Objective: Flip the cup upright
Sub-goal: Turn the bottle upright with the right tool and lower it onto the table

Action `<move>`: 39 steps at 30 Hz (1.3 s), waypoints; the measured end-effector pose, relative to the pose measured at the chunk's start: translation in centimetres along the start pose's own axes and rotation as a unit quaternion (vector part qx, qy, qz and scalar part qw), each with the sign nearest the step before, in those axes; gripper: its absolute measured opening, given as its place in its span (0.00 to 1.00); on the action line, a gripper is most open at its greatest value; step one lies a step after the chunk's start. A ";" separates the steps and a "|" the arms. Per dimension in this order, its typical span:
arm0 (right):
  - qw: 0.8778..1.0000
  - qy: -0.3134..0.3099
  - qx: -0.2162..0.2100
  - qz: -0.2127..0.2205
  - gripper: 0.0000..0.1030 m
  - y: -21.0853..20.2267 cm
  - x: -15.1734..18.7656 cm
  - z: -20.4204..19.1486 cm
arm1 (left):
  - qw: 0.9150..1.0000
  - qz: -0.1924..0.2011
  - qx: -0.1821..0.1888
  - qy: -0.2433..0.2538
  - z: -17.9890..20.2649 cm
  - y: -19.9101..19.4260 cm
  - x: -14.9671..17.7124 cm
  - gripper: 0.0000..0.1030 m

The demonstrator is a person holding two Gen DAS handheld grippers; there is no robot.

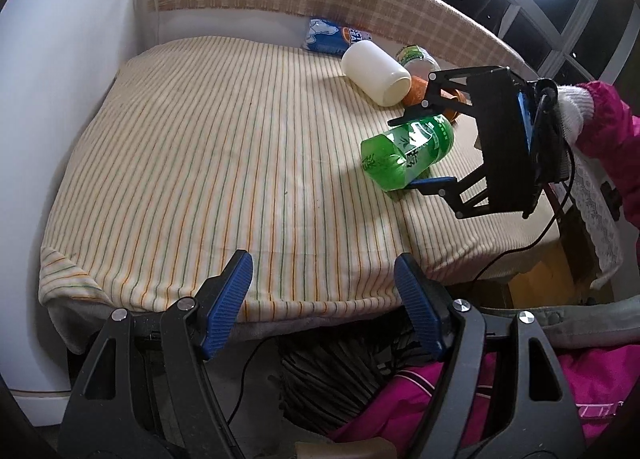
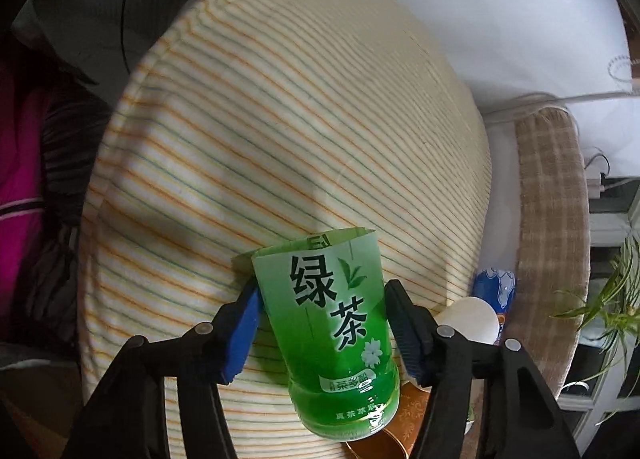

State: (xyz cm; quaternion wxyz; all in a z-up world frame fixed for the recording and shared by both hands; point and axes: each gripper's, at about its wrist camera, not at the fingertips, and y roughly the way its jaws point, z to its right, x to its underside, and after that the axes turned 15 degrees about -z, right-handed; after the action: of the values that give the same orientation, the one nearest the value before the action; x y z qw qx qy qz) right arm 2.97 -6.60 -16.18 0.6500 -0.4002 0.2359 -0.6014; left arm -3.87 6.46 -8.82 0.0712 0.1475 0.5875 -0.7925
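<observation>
Here, one green cup (image 2: 340, 335) between right gripper (image 1: 418, 151) fingers, one white cup (image 1: 376, 71).

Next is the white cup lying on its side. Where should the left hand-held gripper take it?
Grip the white cup across its mid-body, coming from above. It lies on its side on the striped cloth, mouth toward the camera, so both curved walls are exposed. The left hand-held gripper is open.

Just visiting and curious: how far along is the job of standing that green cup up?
Done: the right gripper has closed on the green cup. In hand: the cup is lifted, tilted on its side above the striped cloth. Left: turning it upright and setting it down. The left gripper waits open.
</observation>
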 end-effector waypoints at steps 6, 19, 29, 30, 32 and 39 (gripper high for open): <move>0.996 0.079 -0.035 0.029 0.60 -0.2 0.8 2.4 | 1.000 0.008 0.000 -0.001 0.4 0.0 -0.2 0.73; 0.899 0.390 -0.139 0.141 0.60 0.2 6.7 8.2 | 0.999 0.028 0.002 0.020 2.1 0.5 -1.5 0.73; 0.774 0.588 -0.142 0.186 0.59 -0.2 10.9 7.8 | 0.998 0.056 -0.009 0.025 3.7 1.1 -2.9 0.73; 0.756 0.611 -0.139 0.189 0.59 -0.3 11.2 7.7 | 0.998 0.057 -0.007 0.026 3.9 1.2 -3.0 0.73; 0.733 0.638 -0.133 0.192 0.58 -0.3 11.6 7.5 | 0.998 0.059 -0.010 0.029 4.2 1.3 -3.2 0.73; 0.686 0.691 -0.120 0.192 0.58 -0.3 12.2 6.9 | 0.997 0.066 -0.013 0.035 4.7 1.4 -3.7 0.73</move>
State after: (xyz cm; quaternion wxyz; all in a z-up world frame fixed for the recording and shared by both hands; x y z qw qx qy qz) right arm 10.29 -16.84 -9.87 0.3506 0.1087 0.7603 -0.5359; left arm -0.67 1.37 -7.67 0.1046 0.2121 0.5893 -0.7725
